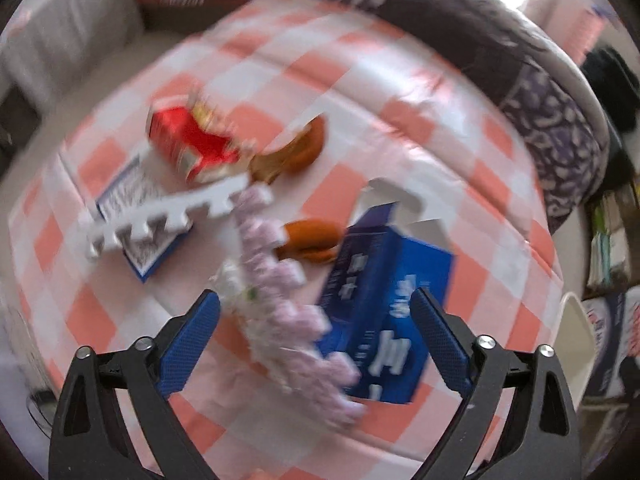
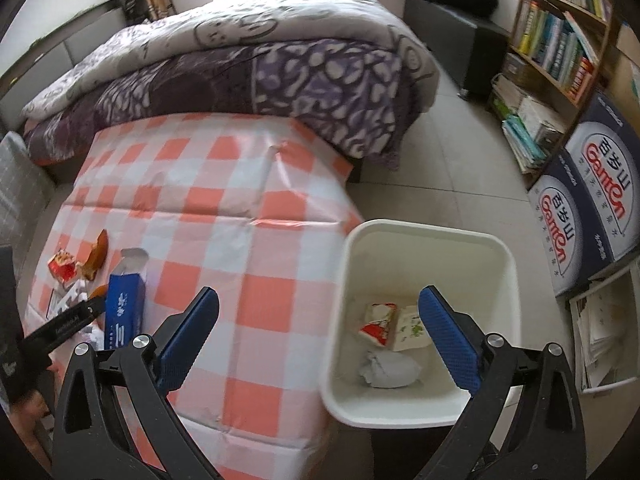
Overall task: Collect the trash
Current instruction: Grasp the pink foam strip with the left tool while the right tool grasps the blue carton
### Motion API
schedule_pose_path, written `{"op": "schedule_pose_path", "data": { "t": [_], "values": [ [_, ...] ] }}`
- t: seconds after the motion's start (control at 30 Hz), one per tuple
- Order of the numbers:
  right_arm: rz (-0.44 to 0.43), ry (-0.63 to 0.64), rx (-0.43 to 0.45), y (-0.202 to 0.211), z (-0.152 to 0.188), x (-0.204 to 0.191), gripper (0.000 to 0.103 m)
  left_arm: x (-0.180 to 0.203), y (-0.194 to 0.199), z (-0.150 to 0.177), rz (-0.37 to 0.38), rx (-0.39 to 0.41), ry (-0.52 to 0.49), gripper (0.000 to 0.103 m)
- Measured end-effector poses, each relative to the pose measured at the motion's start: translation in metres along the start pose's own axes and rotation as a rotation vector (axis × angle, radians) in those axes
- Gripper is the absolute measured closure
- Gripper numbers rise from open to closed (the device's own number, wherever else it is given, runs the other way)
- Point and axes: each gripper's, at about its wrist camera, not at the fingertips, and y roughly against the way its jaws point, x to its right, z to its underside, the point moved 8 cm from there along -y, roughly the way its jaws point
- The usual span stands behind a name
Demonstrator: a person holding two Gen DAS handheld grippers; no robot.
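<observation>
Two hand-held grippers work over a table covered in a pink-and-white checked cloth (image 2: 224, 216).

Nearest, the left gripper (image 1: 316, 328) points steeply down, its blue-padded jaws spread wide and holding nothing. Between them lie a pale purple foam strip (image 1: 280, 280) and a blue carton (image 1: 384, 300) with an open top; the view is blurred, so contact cannot be confirmed. To grip well, it likely needs to centre on one item, lower until the pads straddle it, then close squarely.

The right gripper (image 2: 320, 336) hangs fully open and empty over a white bin (image 2: 424, 236) beside the table's right edge. The bin already contains a red-and-white wrapper (image 2: 378, 322), a card and crumpled paper.

Farther across the table lie orange peel pieces (image 1: 304, 148), a red packet (image 1: 192, 140) and a white foam strip (image 1: 168, 216).

Beyond is a bed with a purple patterned quilt (image 2: 280, 72); at far right, a bookshelf (image 2: 560, 36) and stacked cartons.
</observation>
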Motion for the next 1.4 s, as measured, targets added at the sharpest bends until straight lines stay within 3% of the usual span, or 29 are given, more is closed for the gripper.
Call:
{"op": "schedule_pose_path", "data": {
  "t": [0.03,0.07,0.13,0.17,0.2,0.3,0.53,0.8,1.07,1.23,1.4],
  "values": [
    [-0.004,0.005,-0.005,-0.002,0.001,-0.006,0.007,-0.004,-0.003,0.002,0.01,-0.021,0.01,0.032],
    [-0.006,0.008,-0.008,-0.003,0.001,-0.01,0.007,-0.01,-0.007,0.004,0.032,-0.052,0.018,0.046],
    [-0.017,0.012,-0.018,-0.008,0.003,-0.021,0.007,-0.017,-0.005,0.006,0.046,-0.062,0.03,0.059],
    [-0.024,0.015,-0.023,-0.01,0.004,-0.027,0.007,-0.02,-0.003,0.007,0.063,-0.067,0.037,0.073],
    [-0.029,0.016,-0.028,-0.012,0.005,-0.032,0.007,-0.024,-0.001,0.007,0.081,-0.072,0.046,0.078],
    [-0.046,0.027,-0.046,-0.019,0.009,-0.051,0.007,-0.038,0.007,0.01,0.118,-0.078,0.055,0.079],
    [-0.073,0.038,-0.088,-0.04,0.023,-0.094,0.007,-0.066,0.026,0.01,0.099,-0.033,0.032,0.079],
    [-0.14,0.049,-0.116,-0.062,0.036,-0.148,0.007,-0.097,0.06,-0.002,0.104,0.085,0.075,0.079],
    [-0.131,0.091,-0.116,-0.086,0.049,-0.184,0.008,-0.107,0.077,-0.01,0.068,0.182,0.057,0.079],
    [-0.15,0.116,-0.08,-0.086,0.048,-0.197,0.014,-0.103,0.076,-0.01,0.072,0.181,0.035,0.079],
    [-0.194,0.095,-0.089,-0.084,0.048,-0.201,0.013,-0.101,0.078,-0.011,0.079,0.187,0.037,0.079]
  ]
}}
